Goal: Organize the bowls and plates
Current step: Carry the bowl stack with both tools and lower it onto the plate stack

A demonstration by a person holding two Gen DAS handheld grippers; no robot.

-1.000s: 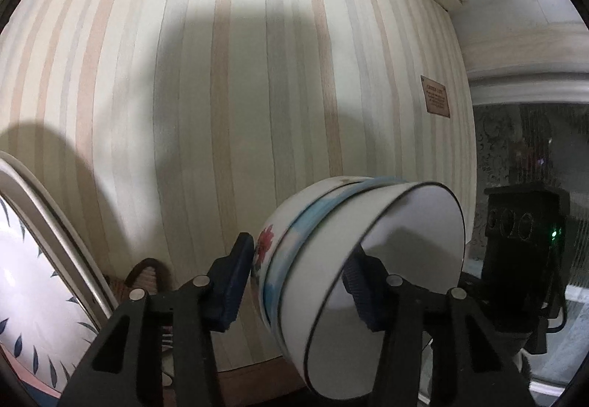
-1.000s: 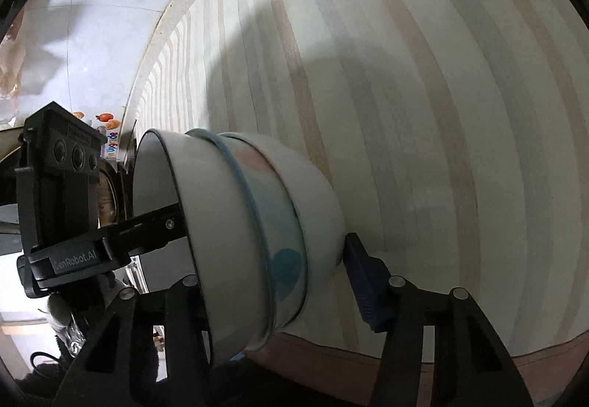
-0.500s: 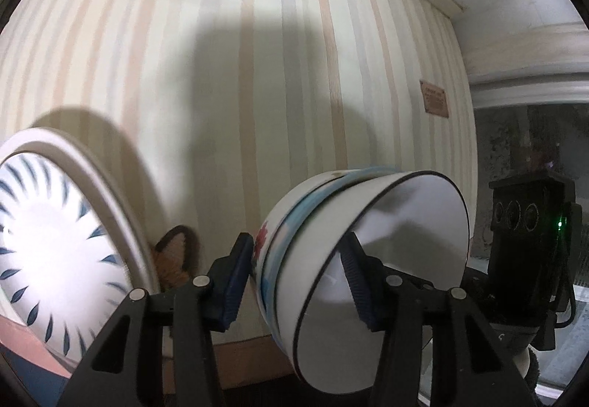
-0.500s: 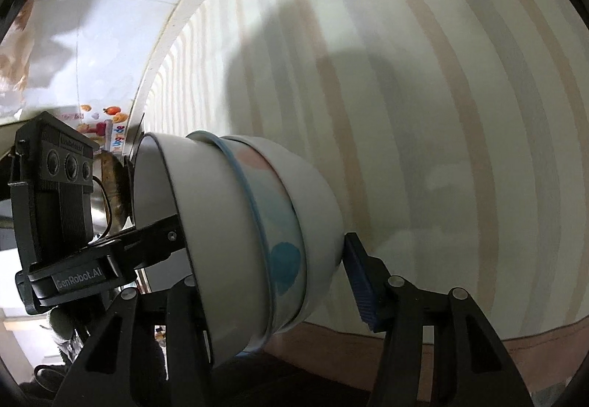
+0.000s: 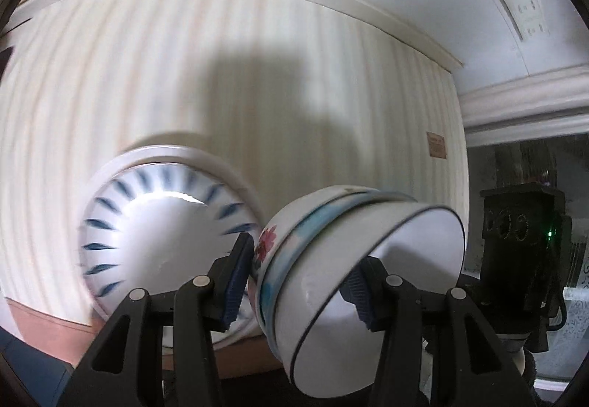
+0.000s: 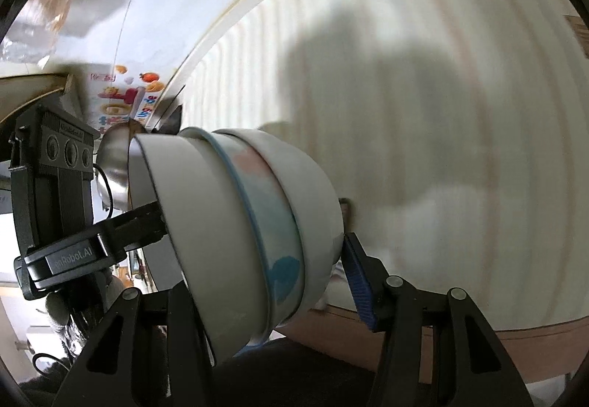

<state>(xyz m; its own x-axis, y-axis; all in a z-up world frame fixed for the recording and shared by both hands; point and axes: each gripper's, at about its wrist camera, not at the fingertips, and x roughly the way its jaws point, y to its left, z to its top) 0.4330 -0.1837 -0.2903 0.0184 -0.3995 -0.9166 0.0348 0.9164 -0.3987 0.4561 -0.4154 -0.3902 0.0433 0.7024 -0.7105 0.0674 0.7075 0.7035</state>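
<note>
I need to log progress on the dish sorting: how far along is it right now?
Done: three bowls are nested into one stack. In hand: the left gripper and right gripper both clamp that stack, tilted on its side above the striped cloth. Left: the stack is not set down, and the blue-leaf plate lies apart on the cloth.

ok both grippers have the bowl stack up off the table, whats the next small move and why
Probably carry the bowl stack sideways until it is over the blue-patterned plate, then lower it. The left gripper and right gripper each clamp the tilted stack by its wall, and the plate lies just beside it on the striped tablecloth.
</note>
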